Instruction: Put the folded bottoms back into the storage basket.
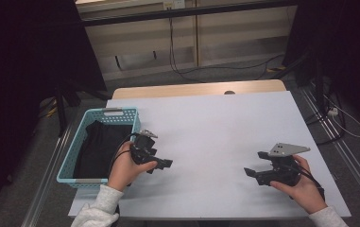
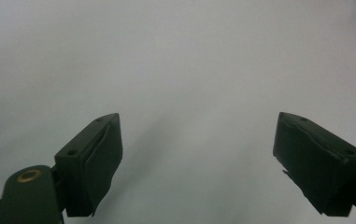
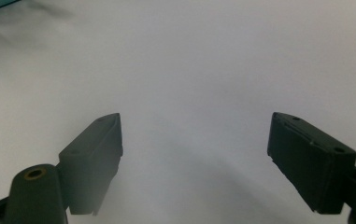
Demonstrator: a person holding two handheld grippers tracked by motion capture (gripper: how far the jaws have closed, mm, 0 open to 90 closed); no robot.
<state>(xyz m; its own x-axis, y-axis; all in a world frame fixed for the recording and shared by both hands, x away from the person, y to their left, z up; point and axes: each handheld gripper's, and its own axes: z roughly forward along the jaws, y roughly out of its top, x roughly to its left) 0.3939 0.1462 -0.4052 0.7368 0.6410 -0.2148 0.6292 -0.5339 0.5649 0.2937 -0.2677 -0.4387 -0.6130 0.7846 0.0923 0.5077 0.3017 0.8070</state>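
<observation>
Nearest the viewer, a person's two hands each held a gripper low over a white surface (image 1: 215, 137): the left gripper (image 1: 161, 164) sat just beside a teal basket (image 1: 84, 124), the right gripper (image 1: 253, 169) well apart near the right edge, and both had their jaws spread with nothing between them. Farther left, a dark cloth (image 1: 97, 146) lay inside the basket. Judging by this, the cloth was already put away and little work seemed left, with bare floor and cables beyond.
</observation>
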